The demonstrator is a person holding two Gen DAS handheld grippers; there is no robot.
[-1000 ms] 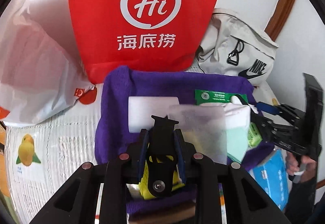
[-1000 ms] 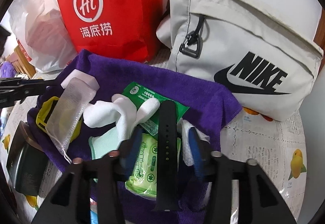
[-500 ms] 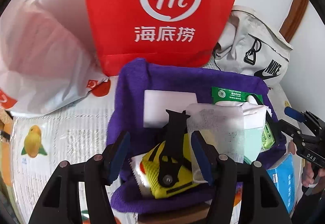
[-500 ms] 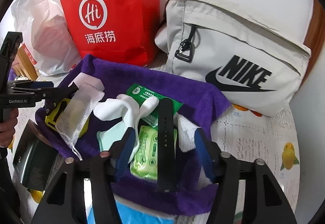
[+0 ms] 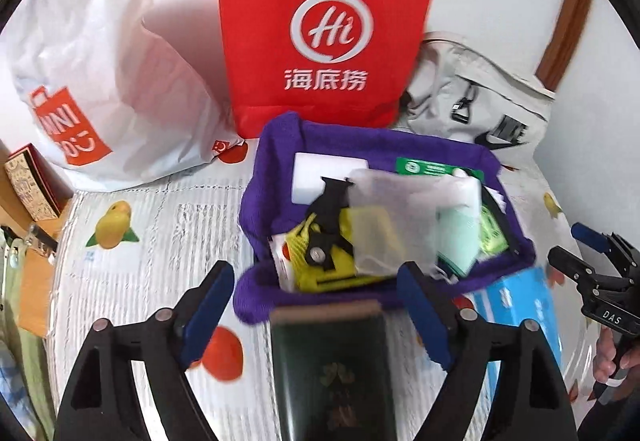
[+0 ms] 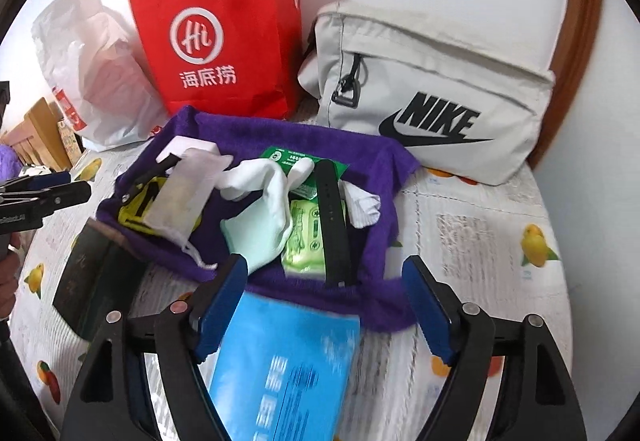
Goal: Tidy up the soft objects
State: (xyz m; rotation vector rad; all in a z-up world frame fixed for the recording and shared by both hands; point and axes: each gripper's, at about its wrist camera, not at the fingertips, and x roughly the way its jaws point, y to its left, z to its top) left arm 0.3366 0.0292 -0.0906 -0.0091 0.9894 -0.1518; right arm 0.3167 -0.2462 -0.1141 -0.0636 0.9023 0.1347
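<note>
Presently: left gripper and right gripper angled downward, fingers opening, empty; soft purple cloth tray lies beyond both.

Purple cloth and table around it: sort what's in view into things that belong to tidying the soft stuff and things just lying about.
Part of the job:
purple cloth
white glove
mint glove
mesh pouch
green wipes pack
black strap

Just lying about:
red paper bag
grey sports bag
white plastic bag
blue packet
dark green box

Red paper bag, grey Nike bag
</note>
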